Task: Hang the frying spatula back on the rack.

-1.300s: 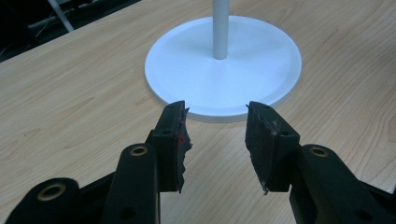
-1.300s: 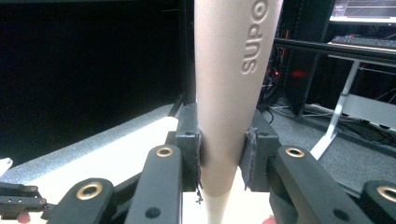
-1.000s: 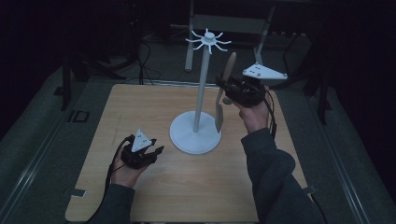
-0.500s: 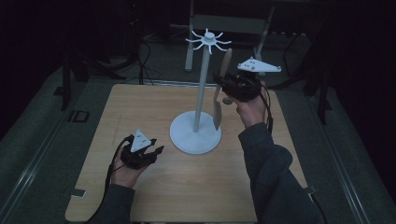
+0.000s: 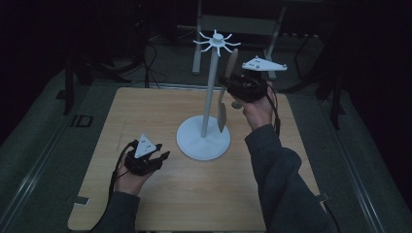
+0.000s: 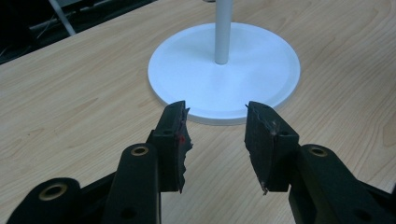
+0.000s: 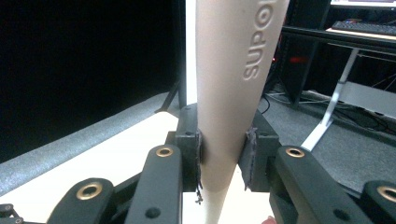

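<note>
A white stand with a round base, a thin pole and a ring of hooks on top rises from the middle of the wooden table. My right gripper is raised just right of the pole, shut on a beige spatula-like utensil that hangs near upright, its upper end close under the hooks. In the right gripper view the pads squeeze the utensil, embossed "SUPOR". My left gripper rests low on the table left of the base, open and empty, facing the base.
Dark floor and black cables surround the table. Behind the far edge stands a grey frame. The table's front half, between my forearms, is bare wood.
My right hand has risen slightly and drifted left with the utensil, closer to the pole and hooks. The left gripper has stayed put.
</note>
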`<move>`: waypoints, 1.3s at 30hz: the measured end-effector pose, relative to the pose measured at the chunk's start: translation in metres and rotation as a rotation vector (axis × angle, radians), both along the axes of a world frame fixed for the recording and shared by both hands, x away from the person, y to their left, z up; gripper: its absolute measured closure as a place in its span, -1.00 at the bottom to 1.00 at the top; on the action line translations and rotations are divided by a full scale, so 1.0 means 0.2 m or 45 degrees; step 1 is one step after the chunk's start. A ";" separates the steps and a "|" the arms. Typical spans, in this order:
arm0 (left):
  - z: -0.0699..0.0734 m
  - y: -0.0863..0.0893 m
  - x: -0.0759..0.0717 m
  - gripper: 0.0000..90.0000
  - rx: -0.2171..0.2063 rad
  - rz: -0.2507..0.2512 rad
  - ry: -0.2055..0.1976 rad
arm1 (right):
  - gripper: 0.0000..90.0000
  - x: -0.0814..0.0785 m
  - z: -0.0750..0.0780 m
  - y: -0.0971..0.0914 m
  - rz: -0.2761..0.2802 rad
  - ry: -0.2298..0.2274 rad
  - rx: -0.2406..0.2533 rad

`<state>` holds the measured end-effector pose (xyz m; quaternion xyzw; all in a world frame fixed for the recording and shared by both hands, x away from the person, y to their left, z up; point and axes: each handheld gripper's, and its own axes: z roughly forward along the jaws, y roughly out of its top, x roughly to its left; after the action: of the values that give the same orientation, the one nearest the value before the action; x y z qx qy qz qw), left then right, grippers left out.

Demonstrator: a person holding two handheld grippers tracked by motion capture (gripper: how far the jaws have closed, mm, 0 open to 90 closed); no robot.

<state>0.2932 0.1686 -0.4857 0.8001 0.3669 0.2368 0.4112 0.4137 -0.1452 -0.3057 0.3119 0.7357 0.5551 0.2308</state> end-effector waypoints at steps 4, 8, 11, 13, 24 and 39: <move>0.00 0.00 0.00 0.31 0.000 0.000 0.000 | 0.60 0.01 0.01 0.01 -0.004 0.010 0.000; 0.00 0.00 0.00 0.31 0.000 -0.001 -0.002 | 0.60 0.02 0.02 0.02 -0.011 0.018 -0.015; 0.00 0.00 0.00 0.31 -0.002 0.001 -0.003 | 0.60 0.02 0.02 0.03 -0.017 0.023 -0.030; 0.00 0.00 0.00 0.31 -0.003 0.002 -0.005 | 0.60 0.02 0.02 0.04 -0.014 0.024 -0.038; 0.00 0.00 0.00 0.31 -0.002 0.000 -0.005 | 0.59 0.03 0.03 0.04 -0.006 0.038 -0.037; 0.00 -0.01 0.00 0.31 0.002 -0.007 0.003 | 0.34 0.00 -0.02 -0.03 0.022 0.021 0.089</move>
<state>0.2934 0.1659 -0.4867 0.8017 0.3651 0.2350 0.4109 0.4131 -0.1521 -0.3097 0.3179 0.7203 0.5800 0.2089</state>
